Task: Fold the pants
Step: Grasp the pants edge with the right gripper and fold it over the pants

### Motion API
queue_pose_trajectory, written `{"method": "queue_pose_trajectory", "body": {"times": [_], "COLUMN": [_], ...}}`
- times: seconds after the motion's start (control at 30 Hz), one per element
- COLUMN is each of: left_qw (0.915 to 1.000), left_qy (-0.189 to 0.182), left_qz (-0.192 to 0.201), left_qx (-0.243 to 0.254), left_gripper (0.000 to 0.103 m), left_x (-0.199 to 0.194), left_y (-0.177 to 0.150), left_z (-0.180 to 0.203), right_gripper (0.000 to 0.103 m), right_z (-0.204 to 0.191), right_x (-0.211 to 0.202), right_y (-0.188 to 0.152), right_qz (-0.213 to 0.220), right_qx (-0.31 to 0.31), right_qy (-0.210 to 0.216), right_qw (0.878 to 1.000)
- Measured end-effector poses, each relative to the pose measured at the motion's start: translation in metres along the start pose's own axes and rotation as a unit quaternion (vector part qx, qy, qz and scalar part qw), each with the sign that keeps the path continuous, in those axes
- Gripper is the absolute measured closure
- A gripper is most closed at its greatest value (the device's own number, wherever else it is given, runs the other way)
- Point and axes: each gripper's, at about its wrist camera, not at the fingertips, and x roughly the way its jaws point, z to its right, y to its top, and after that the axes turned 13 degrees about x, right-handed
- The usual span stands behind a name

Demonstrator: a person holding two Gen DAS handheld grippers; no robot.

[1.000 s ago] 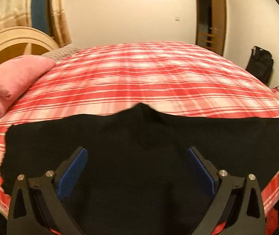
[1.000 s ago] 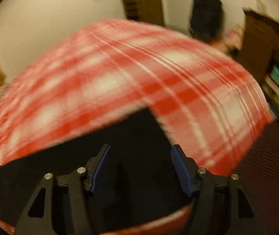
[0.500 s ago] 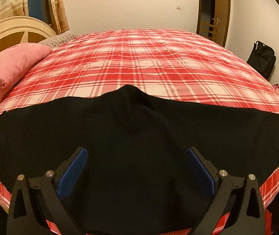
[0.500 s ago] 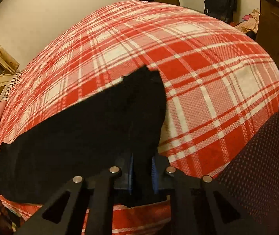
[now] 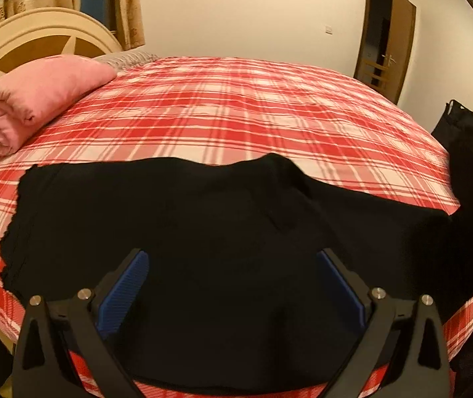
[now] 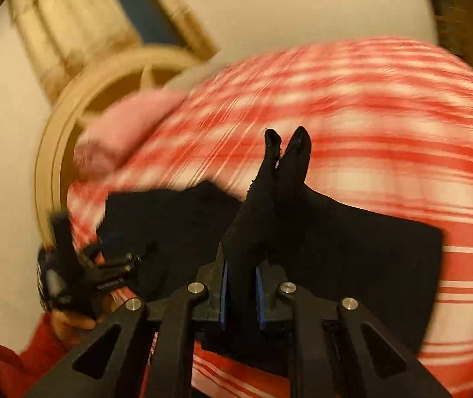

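Right claw (image 6: 240, 293) is clamped on a bunched end of the black pants (image 5: 203, 232), cloth pinched between the blue pads (image 6: 224, 295) and two peaks of fabric sticking up past them. Its jaws have just closed on that cloth. Right wrist view is heavily blurred, so that hand looks mid-swing, probably carrying the end across toward the headboard side.

Left claw (image 5: 233, 288) hangs over the middle of the pants, jaws wide apart, nothing between them. I can't tell whether it touches the cloth. The right wrist view also shows it at lower left, in a hand with a red sleeve (image 6: 37, 348).

The pants lie flat along the near edge of the bed (image 5: 253, 116), on the red plaid cover, one hem at the left, the other end running off dark at the right.

Judgement on the fold:
- Keep the lifted end high enough that the trailing cloth doesn't drag and rumple the lower layer.
- Use the left claw to pin the middle as the fold line; otherwise the whole garment may slide with the pull.
- Land the carried end square on the left hem, edges matched, before letting go.
- The grip is on a bunch, not a flat edge, so expect a lumpy corner that needs smoothing.

Beyond: pink folded blanket (image 5: 37, 99) by the headboard (image 5: 37, 36), well apart from the pants. Door (image 5: 389, 39) on the far wall.
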Motion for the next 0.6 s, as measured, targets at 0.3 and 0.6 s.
{"method": "queue_pose_trajectory", "body": {"times": [0.3,0.6], "left_qw": [0.9994,0.9999], "left_qy": [0.028,0.012], "left_qz": [-0.002,0.006], "left_qx": [-0.017,-0.004], "left_gripper": [0.0,0.0], "left_x": [0.0,0.0], "left_y": [-0.013,-0.005], "left_z": [-0.031,-0.017], "right_gripper": [0.071,0.048], "right_z": [-0.046,-0.007], "right_x": [0.082,-0.007], "right_y": [-0.069,-0.04], "right_qz": [0.026,0.058], "right_qx": [-0.15,-0.048], "right_qy": [-0.106,0.087], "right_qw": [0.983,0.993]}}
